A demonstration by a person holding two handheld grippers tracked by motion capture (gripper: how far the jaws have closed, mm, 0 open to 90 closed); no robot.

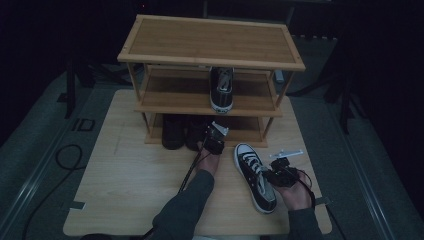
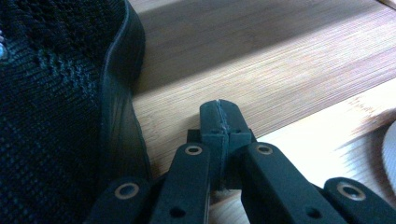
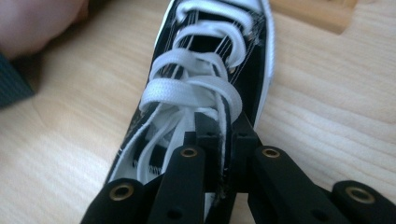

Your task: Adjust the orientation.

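Sneaker (image 1: pixel 255 176) lay on the table (image 1: pixel 125 190) directly under the right claw (image 1: pixel 278 169), long axis running away from the claw toward the rack (image 1: pixel 210 60), toe forward. Right claw was clamped on the collar edge by the laces (image 3: pixel 187 88). Black canvas, white laces, white sole. Left claw (image 2: pixel 219 119) was shut, empty, at the rack's bottom shelf beside a dark knit shoe (image 2: pixel 56 107). Right hand nearer; matching sneaker (image 1: pixel 221 87) sat on the middle shelf.
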